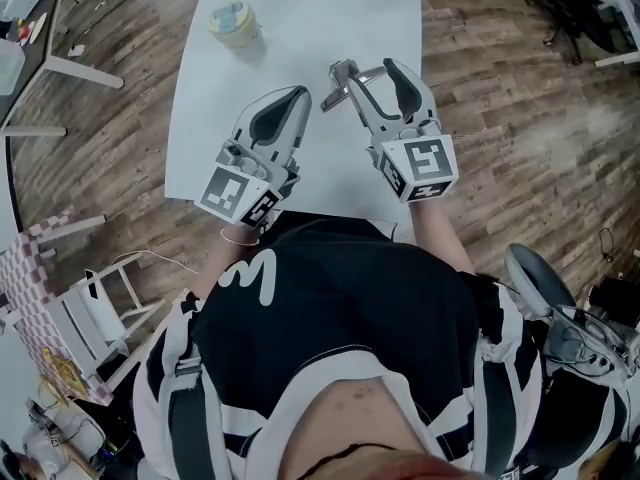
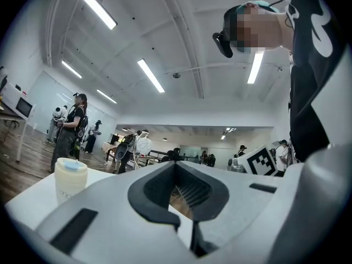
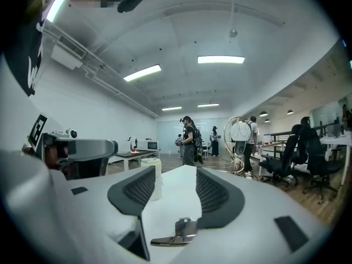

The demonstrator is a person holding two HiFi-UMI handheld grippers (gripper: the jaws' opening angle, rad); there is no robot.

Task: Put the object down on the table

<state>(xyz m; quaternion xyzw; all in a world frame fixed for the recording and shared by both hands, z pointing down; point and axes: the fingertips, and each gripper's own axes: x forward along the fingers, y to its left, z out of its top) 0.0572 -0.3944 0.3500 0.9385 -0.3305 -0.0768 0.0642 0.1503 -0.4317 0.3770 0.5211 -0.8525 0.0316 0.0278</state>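
1. Your left gripper (image 1: 298,96) hovers over the near part of the white table (image 1: 330,18). Its own view (image 2: 176,166) shows the dark pads meeting at the tips, so it is closed with nothing caught between them.
2. Your right gripper (image 1: 368,68) hangs beside it, a little farther over the table. Its jaws stand apart, and its own view (image 3: 176,172) shows only bare tabletop in the gap, so it grips nothing.
3. The cup (image 1: 235,23), pale with a light-blue lid, stands upright on the table near the far left edge. It is well apart from both grippers and touches neither.
4. In the left gripper view the cup (image 2: 70,177) stands off to the left of the jaws. In the right gripper view the cup (image 3: 157,172) shows beyond the left jaw, partly hidden behind it.
5. The table stands on a wooden floor (image 1: 500,118).
6. Beyond the table, the right gripper view shows people standing (image 3: 190,139) and office chairs (image 3: 300,155) to the right.
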